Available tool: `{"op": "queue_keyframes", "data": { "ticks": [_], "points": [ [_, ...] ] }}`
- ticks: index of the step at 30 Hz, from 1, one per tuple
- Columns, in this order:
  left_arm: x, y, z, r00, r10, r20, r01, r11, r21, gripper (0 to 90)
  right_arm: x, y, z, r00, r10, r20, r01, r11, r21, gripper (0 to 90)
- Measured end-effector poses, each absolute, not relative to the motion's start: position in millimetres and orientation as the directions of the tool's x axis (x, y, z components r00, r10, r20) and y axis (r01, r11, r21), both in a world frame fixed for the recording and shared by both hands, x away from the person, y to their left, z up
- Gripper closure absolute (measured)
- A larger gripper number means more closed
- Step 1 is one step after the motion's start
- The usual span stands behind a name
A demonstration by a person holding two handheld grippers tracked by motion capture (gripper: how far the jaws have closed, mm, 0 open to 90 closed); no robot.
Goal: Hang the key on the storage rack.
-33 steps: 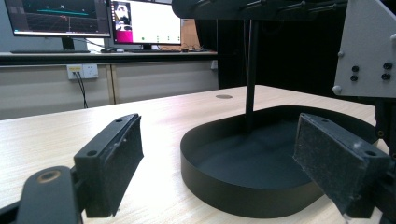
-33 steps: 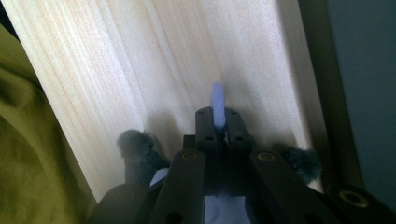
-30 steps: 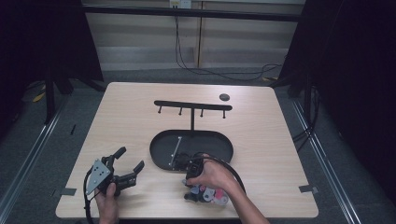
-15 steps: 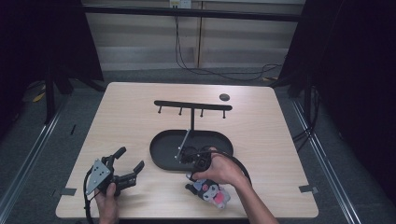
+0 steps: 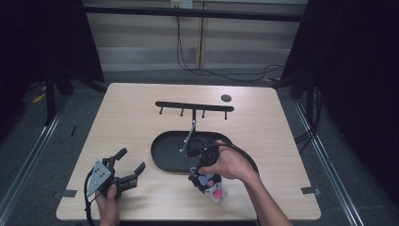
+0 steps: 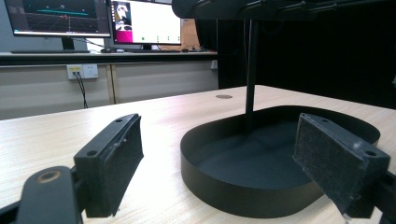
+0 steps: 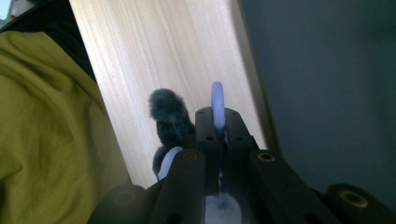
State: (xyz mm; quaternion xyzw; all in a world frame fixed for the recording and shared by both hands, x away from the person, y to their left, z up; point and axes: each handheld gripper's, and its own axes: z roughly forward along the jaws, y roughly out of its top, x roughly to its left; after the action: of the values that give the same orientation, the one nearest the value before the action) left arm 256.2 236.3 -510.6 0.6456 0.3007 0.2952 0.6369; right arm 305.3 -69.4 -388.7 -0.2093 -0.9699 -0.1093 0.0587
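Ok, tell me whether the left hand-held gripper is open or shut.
Open. The left hand-held gripper has its two black pads spread wide apart with nothing between them, facing the black tray.

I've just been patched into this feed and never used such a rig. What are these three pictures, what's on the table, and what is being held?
No robot here: a person holds two-jaw tongs in each hand. The high view looks down on the table. On it stand a black oval tray with a hook rack rising from it, and a small dark disc. The other two pictures come from cameras riding on the tongs. The left tongs rest open near the tray. The right tongs are shut on a pale blue ring, from which a plush charm seems to hang.
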Motion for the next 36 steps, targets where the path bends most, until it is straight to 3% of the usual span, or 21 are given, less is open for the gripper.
{"op": "queue_keyframes", "data": {
  "ticks": [18, 36],
  "points": [
    [256.1, 236.5, -510.6, 0.645, 0.764, -0.001, 0.013, -0.01, 1.0, 15.3, 311.9, -74.1, -354.4, -0.933, 0.345, 0.106, 0.36, 0.912, 0.196, 87.6],
    [256.2, 236.4, -510.6, 0.645, 0.764, -0.001, 0.013, -0.009, 1.0, 15.3, 334.1, -81.9, -333.0, -0.924, 0.372, 0.089, 0.382, 0.906, 0.182, 87.7]
  ]
}}
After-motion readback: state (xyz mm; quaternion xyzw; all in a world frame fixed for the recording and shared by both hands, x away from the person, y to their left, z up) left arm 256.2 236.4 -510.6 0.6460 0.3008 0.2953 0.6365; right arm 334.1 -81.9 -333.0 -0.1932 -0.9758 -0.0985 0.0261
